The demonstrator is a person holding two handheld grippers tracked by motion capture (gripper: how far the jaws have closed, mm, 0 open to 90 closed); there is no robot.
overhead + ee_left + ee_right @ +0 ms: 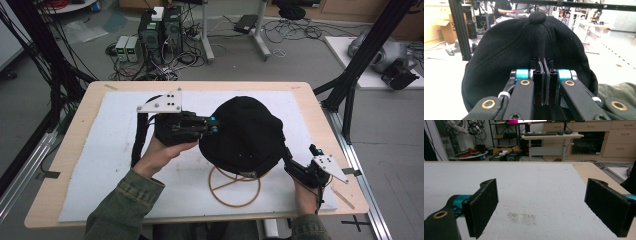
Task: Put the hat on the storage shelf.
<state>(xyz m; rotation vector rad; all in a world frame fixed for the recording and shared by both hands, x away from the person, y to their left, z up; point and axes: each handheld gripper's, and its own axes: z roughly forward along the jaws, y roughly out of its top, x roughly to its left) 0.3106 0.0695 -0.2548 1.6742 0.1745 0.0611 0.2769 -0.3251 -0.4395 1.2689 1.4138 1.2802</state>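
A black cap [247, 135] sits on a stand with a wooden ring base [235, 186] in the middle of the white mat. My left gripper [212, 125] reaches in from the cap's left side and is shut on a fold of its fabric. In the left gripper view the pads [544, 67] pinch a ridge of cloth that runs down from the cap [506, 50] and its top button [537, 17]. My right gripper [299, 152] rests low at the cap's right, near the table's front corner. It is open [541, 202], with bare mat between its fingers [485, 205].
The white foam mat [536, 182] covers most of the wooden table [75, 150]. Black frame posts [350, 75] stand at the table's right and left. Computers and cables [160, 35] lie on the floor beyond the far edge.
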